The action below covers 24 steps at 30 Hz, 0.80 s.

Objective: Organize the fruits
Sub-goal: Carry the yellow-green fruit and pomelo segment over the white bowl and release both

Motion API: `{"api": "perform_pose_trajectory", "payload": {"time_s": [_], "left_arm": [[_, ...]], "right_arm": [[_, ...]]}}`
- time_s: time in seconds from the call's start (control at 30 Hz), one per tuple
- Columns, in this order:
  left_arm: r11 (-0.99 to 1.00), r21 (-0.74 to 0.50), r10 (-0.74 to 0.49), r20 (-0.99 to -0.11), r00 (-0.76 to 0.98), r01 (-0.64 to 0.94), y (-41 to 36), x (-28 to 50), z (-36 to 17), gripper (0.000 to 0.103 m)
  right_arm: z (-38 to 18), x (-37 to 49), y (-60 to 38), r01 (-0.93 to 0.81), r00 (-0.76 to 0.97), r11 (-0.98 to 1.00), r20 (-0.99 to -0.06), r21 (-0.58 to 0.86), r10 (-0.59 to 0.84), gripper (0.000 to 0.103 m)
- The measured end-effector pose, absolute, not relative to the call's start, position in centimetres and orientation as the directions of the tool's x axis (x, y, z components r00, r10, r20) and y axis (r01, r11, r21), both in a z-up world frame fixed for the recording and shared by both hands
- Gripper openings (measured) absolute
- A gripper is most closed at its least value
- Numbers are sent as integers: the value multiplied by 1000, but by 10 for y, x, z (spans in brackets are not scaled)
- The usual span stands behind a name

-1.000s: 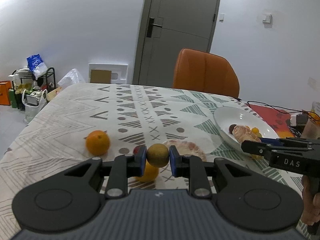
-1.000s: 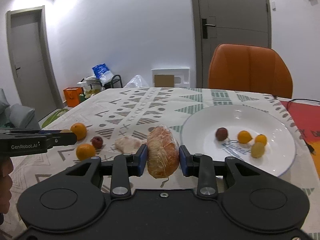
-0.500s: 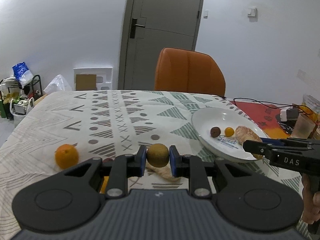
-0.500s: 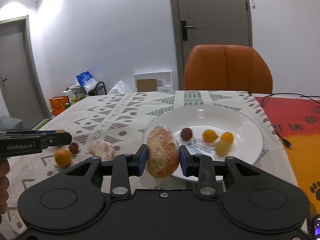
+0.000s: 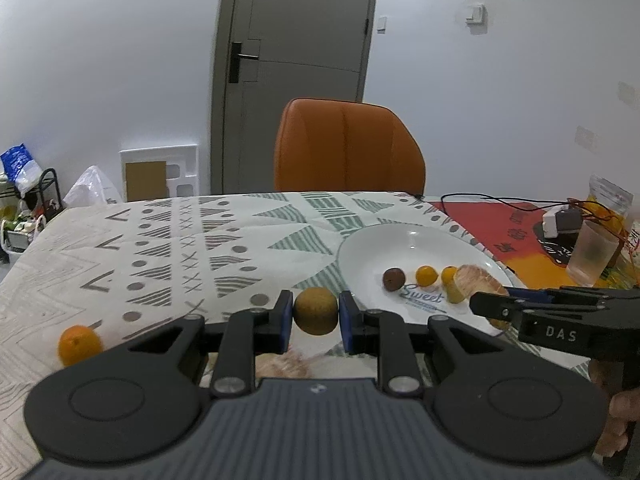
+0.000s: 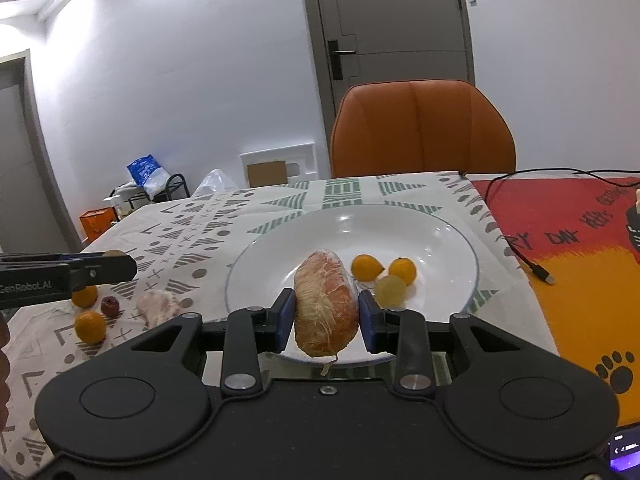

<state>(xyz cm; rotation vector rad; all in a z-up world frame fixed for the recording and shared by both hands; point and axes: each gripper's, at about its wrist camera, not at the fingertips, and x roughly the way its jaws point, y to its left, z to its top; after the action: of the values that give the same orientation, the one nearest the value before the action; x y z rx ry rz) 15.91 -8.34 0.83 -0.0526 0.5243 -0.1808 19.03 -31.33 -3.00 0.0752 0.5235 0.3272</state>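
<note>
We see the white plate (image 6: 448, 236) just beyond the fingers of our right gripper (image 6: 325, 318). In it lie two small orange fruits (image 6: 365, 267), one pale yellow fruit (image 6: 390, 290) and, in the left view, a dark brown round fruit (image 5: 393, 279). The right fingers are clenched on a peeled citrus piece (image 6: 326, 308), orange-pink with white pith, standing upright over the near rim of the plate. Our left gripper (image 5: 315, 311) grasps a small round green-brown fruit (image 5: 315, 311), matt in skin, just left of the plate. To the left of the right fingers, on the patterned tablecloth (image 5: 180, 248), lie two oranges (image 6: 90, 326), a dark red fruit (image 6: 109, 306) and another peeled piece (image 6: 158, 307). Beyond the table stands an orange chair (image 5: 348, 146) before a grey door (image 5: 296, 68).
</note>
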Motion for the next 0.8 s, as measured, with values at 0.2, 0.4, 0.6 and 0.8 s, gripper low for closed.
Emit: {"api": "perform_pose_trajectory", "payload": {"time_s": [0.2, 0.4, 0.6, 0.8], "left_arm": [[979, -99, -204, -500, 841, 179, -97, 169, 4, 23], [974, -103, -225, -508, 831, 200, -108, 178, 0, 23], [969, -98, -245, -513, 823, 227, -121, 185, -2, 23], [961, -82, -269, -510, 817, 265, -140, 191, -2, 23]], "right_arm": [[-34, 198, -323, -265, 816, 950, -487, 163, 311, 32], [-36, 200, -331, -258, 821, 948, -474, 189, 318, 38], [-35, 196, -341, -231, 834, 954, -465, 193, 296, 46], [-35, 188, -353, -209, 843, 957, -459, 204, 282, 47]]}}
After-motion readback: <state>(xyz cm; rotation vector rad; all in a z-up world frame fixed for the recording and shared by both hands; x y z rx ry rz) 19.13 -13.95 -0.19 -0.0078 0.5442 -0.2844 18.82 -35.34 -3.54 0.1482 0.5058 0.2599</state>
